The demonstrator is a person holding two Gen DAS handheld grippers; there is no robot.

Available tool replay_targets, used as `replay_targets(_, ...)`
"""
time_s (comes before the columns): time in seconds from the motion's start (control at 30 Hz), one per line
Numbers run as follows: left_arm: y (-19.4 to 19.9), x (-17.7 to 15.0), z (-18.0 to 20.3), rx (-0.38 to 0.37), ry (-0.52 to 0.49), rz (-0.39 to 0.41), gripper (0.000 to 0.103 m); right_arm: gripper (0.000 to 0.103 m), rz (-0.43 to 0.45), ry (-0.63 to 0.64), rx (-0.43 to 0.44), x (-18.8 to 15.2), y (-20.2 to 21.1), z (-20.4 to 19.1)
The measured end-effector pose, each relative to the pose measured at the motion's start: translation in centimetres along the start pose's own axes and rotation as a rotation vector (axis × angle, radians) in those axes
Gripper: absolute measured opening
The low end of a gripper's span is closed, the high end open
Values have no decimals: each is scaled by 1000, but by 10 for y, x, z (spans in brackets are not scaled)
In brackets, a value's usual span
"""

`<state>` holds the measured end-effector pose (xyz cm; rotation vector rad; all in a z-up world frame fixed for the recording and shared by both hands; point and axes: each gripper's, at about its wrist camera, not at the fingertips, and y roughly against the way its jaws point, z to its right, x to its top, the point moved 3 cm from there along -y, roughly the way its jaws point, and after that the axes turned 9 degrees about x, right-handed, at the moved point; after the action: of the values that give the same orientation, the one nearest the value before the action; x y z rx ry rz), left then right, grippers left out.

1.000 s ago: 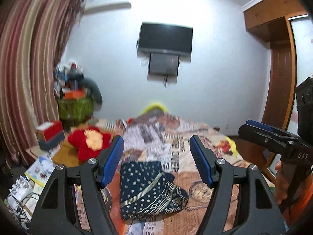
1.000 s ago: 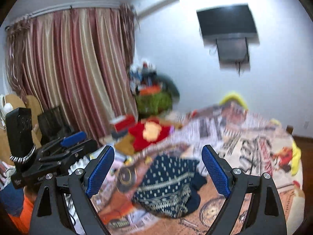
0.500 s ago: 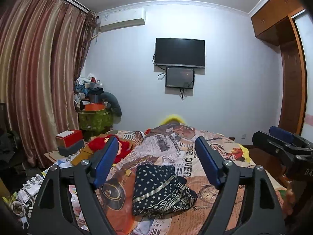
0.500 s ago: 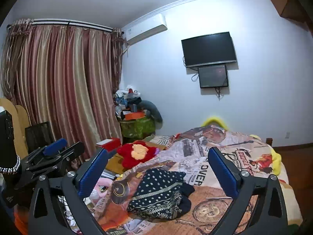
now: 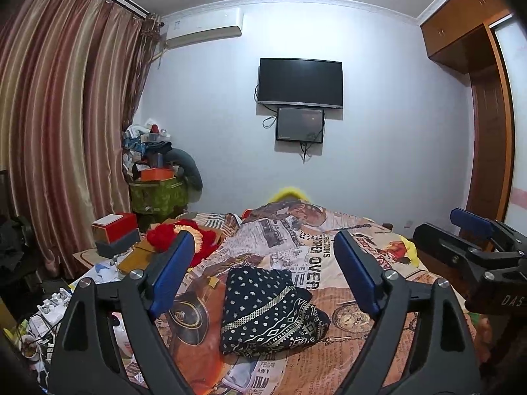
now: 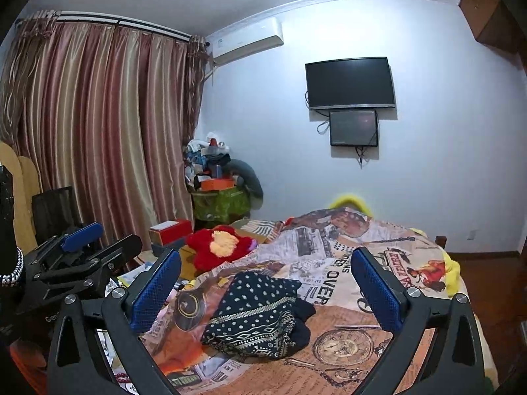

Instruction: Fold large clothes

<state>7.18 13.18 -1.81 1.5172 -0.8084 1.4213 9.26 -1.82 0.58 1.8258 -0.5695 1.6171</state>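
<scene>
A dark navy garment (image 5: pixel 268 312) with white dots and patterned bands lies folded in a compact bundle on the bed; it also shows in the right wrist view (image 6: pixel 260 316). My left gripper (image 5: pixel 262 271) is open and empty, held above and short of the garment. My right gripper (image 6: pixel 266 289) is open and empty, also held back above it. Each gripper appears at the edge of the other's view: the right one (image 5: pixel 474 247) and the left one (image 6: pixel 82 253).
The bed (image 5: pixel 332 263) carries a newspaper-print cover. A red plush toy (image 6: pixel 220 245) and red box (image 5: pixel 115 230) lie at its left. Clutter and cables (image 5: pixel 46 312) fill the floor at left. Curtains (image 6: pixel 98 131), a wall TV (image 5: pixel 299 82) and a wooden wardrobe (image 5: pixel 487 115) surround it.
Both grippers have risen and tilted up, so the views show more wall and ceiling. The garment lies unmoved on the bed. Both stay open.
</scene>
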Motion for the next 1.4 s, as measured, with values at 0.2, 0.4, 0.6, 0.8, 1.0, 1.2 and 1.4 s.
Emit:
replay_targets(0.2,-3,-5,-3,-4,4,-5,92,103,-8,2,-5,-1,-1,-1)
replay_targets(0.4,-6,-8,-6,-2,9,-16,95,103,-10,2,-6,-1,-2,-1)
replay_targets(0.6,-6,-8,-7,-3,8,-18,96,103,-11,2,-5,-1,-2,0)
replay_targets(0.8,-6,-8,-6,-2,9,-17,96,103,-13,-3,-9,-1,-2,1)
replay_targets(1.0,-6,-7,-6,-3,10,-17,96,103,-12,-6,-11,-2,-2,2)
replay_targets(1.2,-8,-7,-4,-15,6,-15,97,103,-13,-8,-13,-3,-2,3)
replay_targets(1.4,-8,-7,-1,-24,6,-16,97,103,-14,-8,-13,-3,-1,4)
